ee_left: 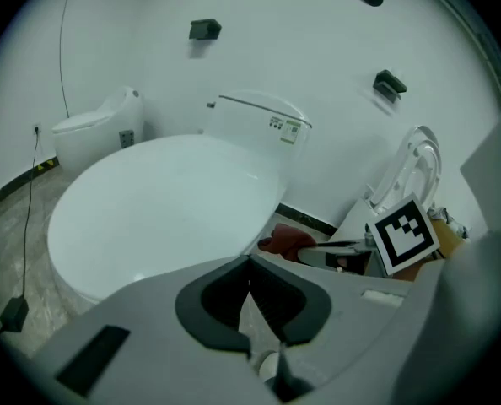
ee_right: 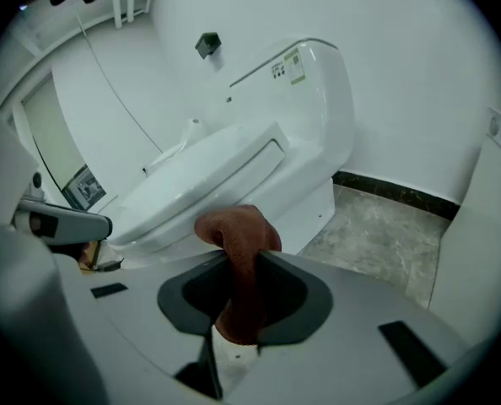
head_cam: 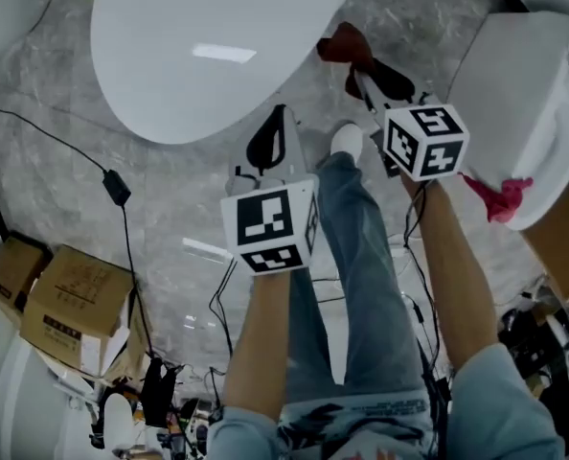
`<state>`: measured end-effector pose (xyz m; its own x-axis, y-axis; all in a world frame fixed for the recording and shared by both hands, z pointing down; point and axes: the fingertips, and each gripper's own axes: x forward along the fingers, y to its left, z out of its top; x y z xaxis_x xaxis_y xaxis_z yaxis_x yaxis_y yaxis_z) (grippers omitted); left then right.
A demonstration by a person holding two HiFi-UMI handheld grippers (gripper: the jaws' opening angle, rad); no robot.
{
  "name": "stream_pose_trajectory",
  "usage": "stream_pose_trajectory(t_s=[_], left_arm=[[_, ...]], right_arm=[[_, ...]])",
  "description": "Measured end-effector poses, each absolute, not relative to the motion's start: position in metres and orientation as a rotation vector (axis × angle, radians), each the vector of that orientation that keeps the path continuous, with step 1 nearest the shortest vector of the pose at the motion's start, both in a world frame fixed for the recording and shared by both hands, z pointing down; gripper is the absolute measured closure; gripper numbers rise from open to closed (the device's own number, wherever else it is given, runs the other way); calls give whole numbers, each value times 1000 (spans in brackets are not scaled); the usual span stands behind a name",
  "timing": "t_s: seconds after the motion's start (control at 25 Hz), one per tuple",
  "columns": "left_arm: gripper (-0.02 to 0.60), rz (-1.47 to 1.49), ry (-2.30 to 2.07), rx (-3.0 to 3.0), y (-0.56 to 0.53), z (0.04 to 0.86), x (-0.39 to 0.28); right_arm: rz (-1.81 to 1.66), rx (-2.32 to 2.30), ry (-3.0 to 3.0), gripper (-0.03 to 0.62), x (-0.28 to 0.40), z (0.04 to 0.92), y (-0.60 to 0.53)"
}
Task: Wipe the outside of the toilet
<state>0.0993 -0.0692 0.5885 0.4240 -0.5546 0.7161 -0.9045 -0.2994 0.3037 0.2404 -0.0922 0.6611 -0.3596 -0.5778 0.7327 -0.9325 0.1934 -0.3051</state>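
A white toilet with its lid down fills the top of the head view; it is also in the left gripper view as the toilet and in the right gripper view as the toilet with its tank behind. My right gripper is shut on a red-brown cloth, held just off the lid's right edge. That cloth sticks up between the jaws. My left gripper hangs below the lid's front rim, shut with nothing in it; its tips meet.
A second toilet stands at the right with a pink rag on its edge. Cardboard boxes sit at lower left. A black adapter and cables lie on the marble floor. The person's leg is between the arms.
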Motion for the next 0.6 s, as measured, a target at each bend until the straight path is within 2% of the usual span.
stream_pose_trajectory(t_s=[0.28,0.6], left_arm=[[583,569,-1306,2062,-74,515,49],[583,401,-1390,2126,-71,400,-13]], right_arm=[[964,1515,-2127,513,207,569,-76],[783,1473,-2322,513,134,437,-72]])
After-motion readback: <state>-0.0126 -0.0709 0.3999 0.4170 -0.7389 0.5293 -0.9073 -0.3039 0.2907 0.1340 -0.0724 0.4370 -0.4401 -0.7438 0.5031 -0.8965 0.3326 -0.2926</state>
